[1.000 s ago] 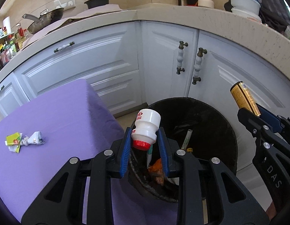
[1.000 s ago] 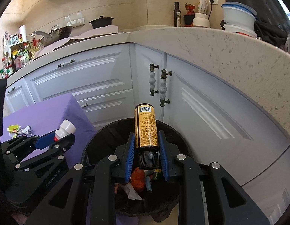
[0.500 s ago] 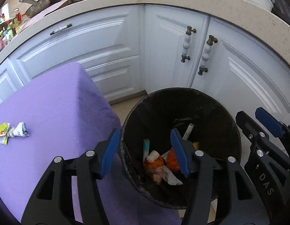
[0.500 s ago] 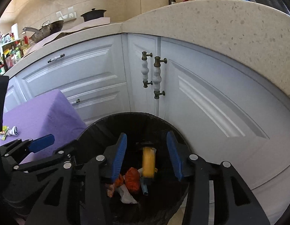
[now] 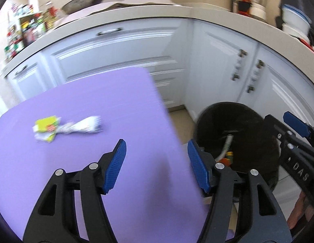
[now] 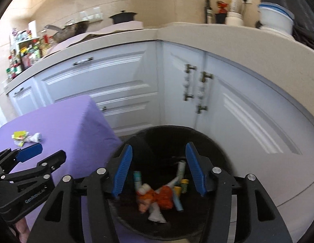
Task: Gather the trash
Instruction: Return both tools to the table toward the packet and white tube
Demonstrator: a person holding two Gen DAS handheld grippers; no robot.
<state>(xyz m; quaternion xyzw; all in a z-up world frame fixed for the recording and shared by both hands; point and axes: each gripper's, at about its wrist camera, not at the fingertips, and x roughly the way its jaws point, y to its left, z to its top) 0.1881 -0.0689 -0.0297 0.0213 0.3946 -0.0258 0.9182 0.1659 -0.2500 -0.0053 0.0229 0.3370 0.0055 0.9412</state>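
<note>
Now the left gripper (image 5: 157, 163) hangs over the purple table (image 5: 79, 162), its jaws having just been opening, wide apart with nothing between them; the crumpled wrapper (image 5: 65, 128) lies ahead and to the left of them, long axis running across the view, well clear of the table's edges with open cloth all round; the left hand is clearly the nearer. The right gripper (image 6: 158, 168) hovers over the black bin (image 6: 215, 145), jaws likewise just opened and empty; dropped rubbish lies below.
</note>
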